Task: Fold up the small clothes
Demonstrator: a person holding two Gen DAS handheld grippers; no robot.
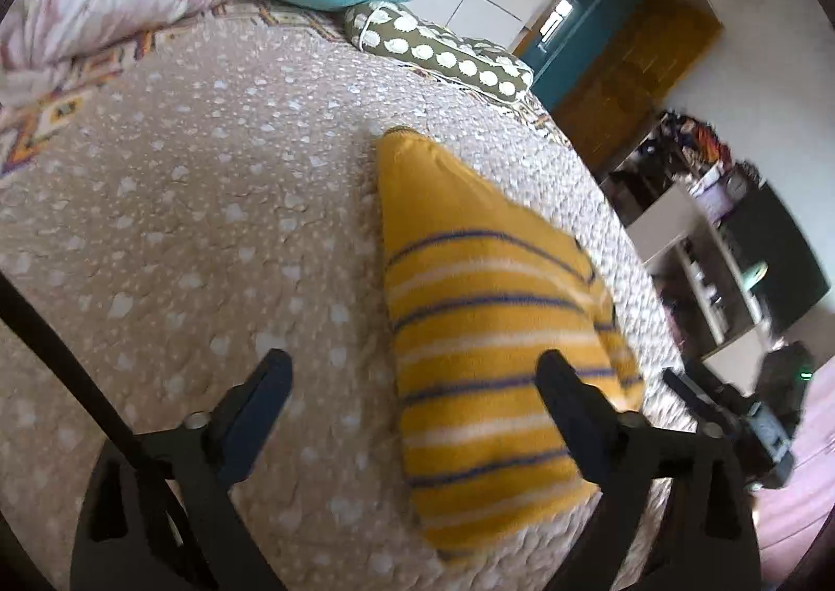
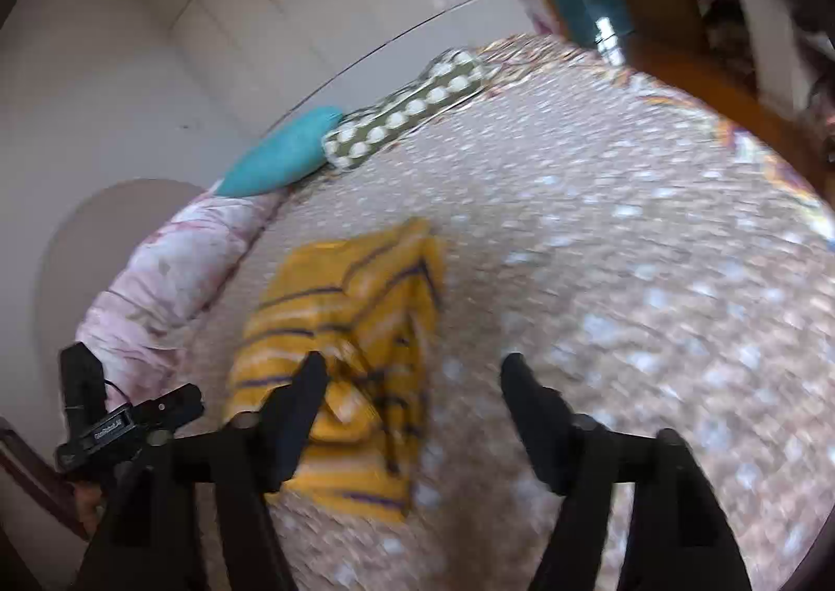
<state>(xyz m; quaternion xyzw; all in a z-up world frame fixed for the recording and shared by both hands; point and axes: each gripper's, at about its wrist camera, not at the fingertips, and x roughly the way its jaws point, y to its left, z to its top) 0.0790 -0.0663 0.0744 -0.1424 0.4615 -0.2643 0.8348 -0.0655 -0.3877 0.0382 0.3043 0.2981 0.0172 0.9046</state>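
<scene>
Yellow striped knit top (image 1: 485, 330), partly folded, lies on bed quilt (image 1: 182, 205) near its right edge. L gripper (image 1: 412, 377) wide, empty, above top. R gripper (image 2: 412, 377) wide, empty, beside it. Judgement: grab hem corners evenly, fold flat, smooth wrinkles.

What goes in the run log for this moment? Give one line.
left gripper: open, empty | right gripper: open, empty | yellow striped garment: partly folded on bedspread

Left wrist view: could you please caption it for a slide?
Open left tongs over a folded yellow striped garment on the bedspread.
</scene>
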